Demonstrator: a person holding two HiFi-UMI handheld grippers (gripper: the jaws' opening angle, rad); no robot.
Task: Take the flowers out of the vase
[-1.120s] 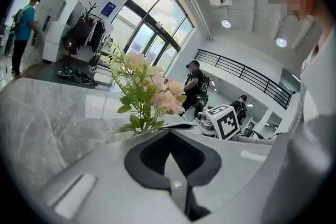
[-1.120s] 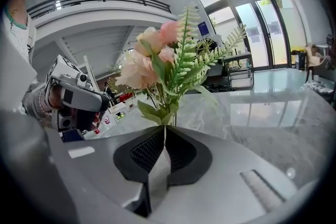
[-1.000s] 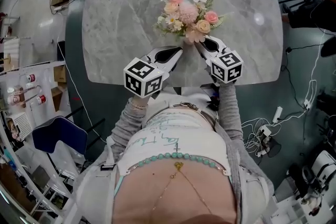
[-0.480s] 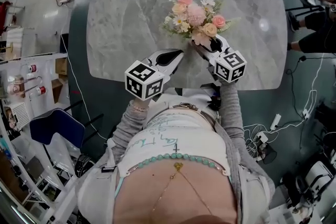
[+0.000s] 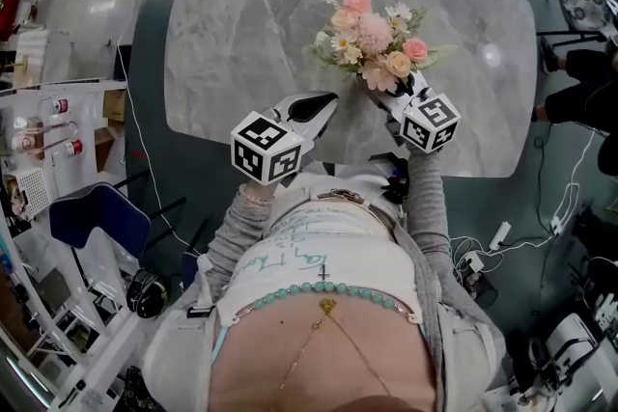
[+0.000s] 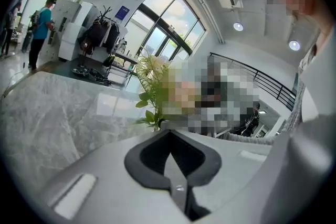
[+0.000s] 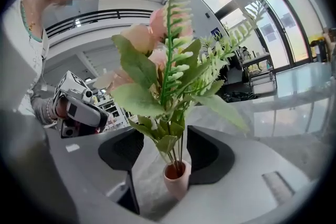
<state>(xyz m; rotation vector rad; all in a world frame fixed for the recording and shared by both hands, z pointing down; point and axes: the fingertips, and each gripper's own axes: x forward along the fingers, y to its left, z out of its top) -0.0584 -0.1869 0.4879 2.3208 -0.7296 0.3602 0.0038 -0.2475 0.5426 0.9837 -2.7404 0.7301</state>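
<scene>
At the worktop's (image 5: 241,14) 6 o'clock edge, a little left of the middle, the left gripper (image 5: 323,99) hovers with its nose aimed toward 2 o'clock. Seen along its own length (image 6: 170,153), the two dark pads are pressed together with nothing between them, and a few green leaves show just past the tips.

At about 2 o'clock from it, near the middle of the grey marble top, sit the flowers (image 5: 377,39): a tight bunch of pink, peach and white blooms with green fern sprigs. From above they cover the vase completely.

The right gripper (image 5: 394,90) comes in from 5 o'clock, its tips tucked under the near side of the bunch. Its own camera shows the jaws spread apart (image 7: 165,155) with the small pink vase (image 7: 177,182) standing between them on the worktop. The vase sits against the pad on the picture's right and clear of the other. The flowers (image 7: 168,76) rise out of its mouth, stems in the vase.
</scene>
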